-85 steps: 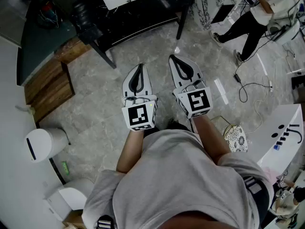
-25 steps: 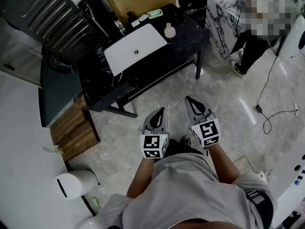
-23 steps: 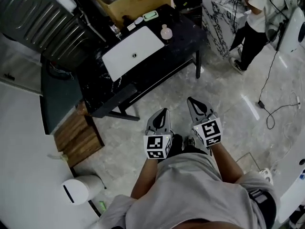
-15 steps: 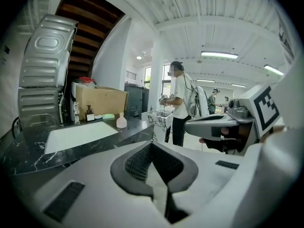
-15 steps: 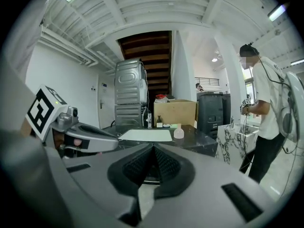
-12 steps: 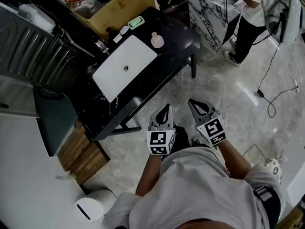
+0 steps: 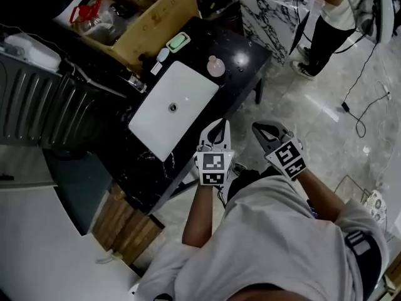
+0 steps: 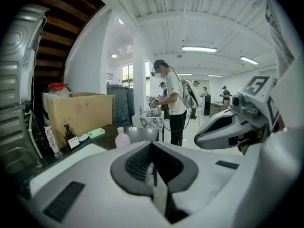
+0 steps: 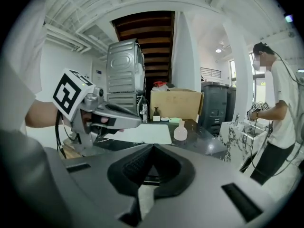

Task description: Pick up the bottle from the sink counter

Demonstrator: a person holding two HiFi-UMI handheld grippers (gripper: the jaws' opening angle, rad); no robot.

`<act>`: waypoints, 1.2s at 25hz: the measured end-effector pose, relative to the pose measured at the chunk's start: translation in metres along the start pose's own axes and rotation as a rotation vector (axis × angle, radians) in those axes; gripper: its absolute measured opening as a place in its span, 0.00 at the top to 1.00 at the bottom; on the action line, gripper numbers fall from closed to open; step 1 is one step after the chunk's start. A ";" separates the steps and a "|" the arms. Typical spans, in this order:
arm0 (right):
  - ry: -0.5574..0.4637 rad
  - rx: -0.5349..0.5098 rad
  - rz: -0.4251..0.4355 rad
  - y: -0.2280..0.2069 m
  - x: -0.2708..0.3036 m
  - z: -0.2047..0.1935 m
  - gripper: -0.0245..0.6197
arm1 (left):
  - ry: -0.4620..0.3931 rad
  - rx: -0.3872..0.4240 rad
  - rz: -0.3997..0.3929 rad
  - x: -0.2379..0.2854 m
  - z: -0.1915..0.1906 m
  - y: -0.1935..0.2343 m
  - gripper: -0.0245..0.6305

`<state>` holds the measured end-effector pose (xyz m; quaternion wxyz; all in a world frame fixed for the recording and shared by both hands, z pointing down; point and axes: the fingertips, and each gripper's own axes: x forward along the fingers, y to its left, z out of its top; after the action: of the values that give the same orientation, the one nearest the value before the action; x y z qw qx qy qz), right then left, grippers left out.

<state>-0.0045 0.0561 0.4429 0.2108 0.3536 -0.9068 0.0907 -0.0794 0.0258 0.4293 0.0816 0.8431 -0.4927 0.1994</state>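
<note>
In the head view, the pink bottle [image 7: 215, 66] stood toward the counter's [image 7: 247, 54] right end, just beside the white sink [image 7: 164, 115]. The left gripper [image 7: 218, 125] hung at the counter's near edge and the right gripper [image 7: 262, 128] over the floor, both well apart from the bottle. In the left gripper view, the jaws were pressed together on nothing. In the right gripper view, the jaws seemed closed too and empty, with the bottle ahead.
</note>
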 end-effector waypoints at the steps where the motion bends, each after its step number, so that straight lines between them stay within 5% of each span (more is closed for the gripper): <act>1: 0.006 -0.011 -0.008 -0.002 0.005 0.003 0.95 | -0.002 0.018 -0.006 0.007 0.004 0.009 0.94; 16: 0.104 0.023 -0.052 -0.069 0.060 -0.001 0.95 | 0.037 -0.026 -0.093 0.110 0.011 0.067 0.94; 22: 0.062 -0.237 -0.052 -0.114 0.103 0.020 0.95 | 0.094 -0.083 -0.027 0.144 0.007 0.092 0.94; 26: -0.001 -0.177 0.019 -0.148 0.138 0.025 0.95 | 0.159 -0.108 -0.003 0.165 -0.005 0.095 0.94; 30: -0.036 -0.260 0.059 -0.173 0.171 0.029 0.95 | 0.216 -0.121 0.038 0.179 -0.013 0.100 0.94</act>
<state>-0.0095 -0.1831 0.4957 0.2357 0.2980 -0.9246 -0.0278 -0.0916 -0.1627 0.5094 0.1812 0.8008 -0.5079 0.2606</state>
